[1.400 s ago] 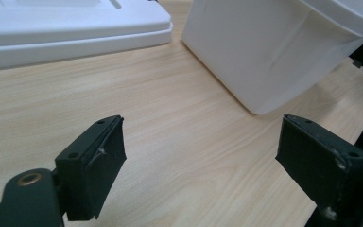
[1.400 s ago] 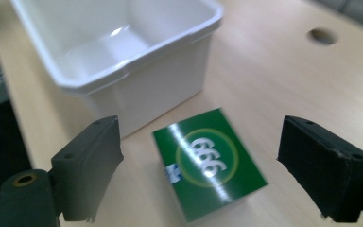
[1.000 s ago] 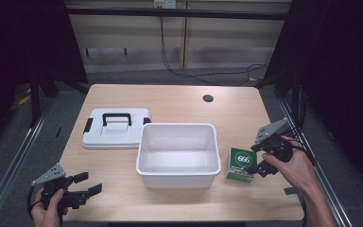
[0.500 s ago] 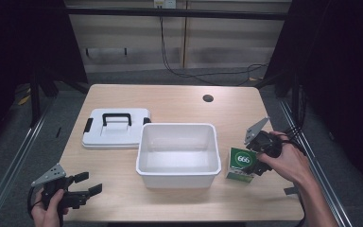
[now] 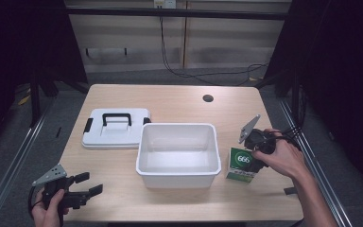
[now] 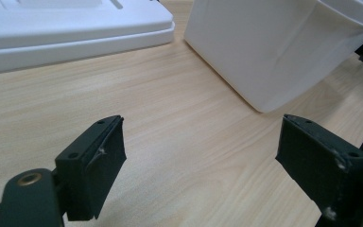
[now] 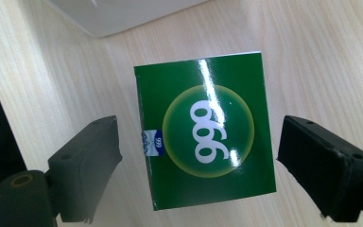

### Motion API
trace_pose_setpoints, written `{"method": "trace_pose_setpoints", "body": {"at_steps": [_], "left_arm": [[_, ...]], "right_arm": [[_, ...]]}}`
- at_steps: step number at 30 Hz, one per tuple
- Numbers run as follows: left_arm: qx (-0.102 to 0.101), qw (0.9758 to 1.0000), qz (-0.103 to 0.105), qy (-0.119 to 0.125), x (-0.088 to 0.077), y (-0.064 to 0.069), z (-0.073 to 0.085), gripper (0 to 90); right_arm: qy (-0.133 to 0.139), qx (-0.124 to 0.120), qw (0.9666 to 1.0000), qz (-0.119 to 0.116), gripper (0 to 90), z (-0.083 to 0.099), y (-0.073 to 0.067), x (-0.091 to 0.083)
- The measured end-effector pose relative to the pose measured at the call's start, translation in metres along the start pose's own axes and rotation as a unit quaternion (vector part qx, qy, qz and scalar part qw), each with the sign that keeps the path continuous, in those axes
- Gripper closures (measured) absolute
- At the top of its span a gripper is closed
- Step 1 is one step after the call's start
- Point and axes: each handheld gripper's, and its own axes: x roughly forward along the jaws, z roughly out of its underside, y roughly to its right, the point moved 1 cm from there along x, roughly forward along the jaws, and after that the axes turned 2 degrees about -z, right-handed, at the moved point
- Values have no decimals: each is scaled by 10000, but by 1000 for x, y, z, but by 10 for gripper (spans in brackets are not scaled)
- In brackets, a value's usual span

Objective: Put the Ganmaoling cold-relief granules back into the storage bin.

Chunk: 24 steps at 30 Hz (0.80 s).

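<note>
A green carton [image 5: 242, 164] with a white number in a yellow-ringed circle stands on the table just right of the white bin [image 5: 177, 179]. My right gripper [image 5: 252, 153] hovers over the carton, held by a hand from the right. In the right gripper view the carton [image 7: 208, 142] lies between the jaws of that gripper [image 7: 198, 142], which are open wide with a gap on each side. My left gripper [image 5: 88, 184] rests open near the table's front left corner. In the left gripper view that gripper [image 6: 201, 142] holds nothing, with bare wood between its jaws.
A white lid [image 5: 116, 130] with a black handle lies flat left of the bin; it [image 6: 66, 28] and the bin's wall [image 6: 274, 47] lie ahead of my left gripper. A dark round hole [image 5: 208, 98] marks the wooden table [image 5: 170, 101] at the back right.
My right gripper has swung left and down from beside the carton to over its top. The left gripper has not moved.
</note>
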Motion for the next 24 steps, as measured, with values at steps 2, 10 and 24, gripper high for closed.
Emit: {"method": "trace_pose_setpoints", "body": {"at_steps": [2, 10, 24], "left_arm": [[-11, 10000, 25, -4, 1, 0, 0, 158], [-1, 10000, 49, -1, 1, 0, 0, 159], [80, 9993, 367, -80, 3, 3, 0, 158]], "right_arm": [[-14, -39, 10000, 85, 123, -1, 1, 0], [-357, -302, 9989, -80, 87, -5, 3, 6], [-571, -335, 9978, -76, 81, -7, 12, 20]]}}
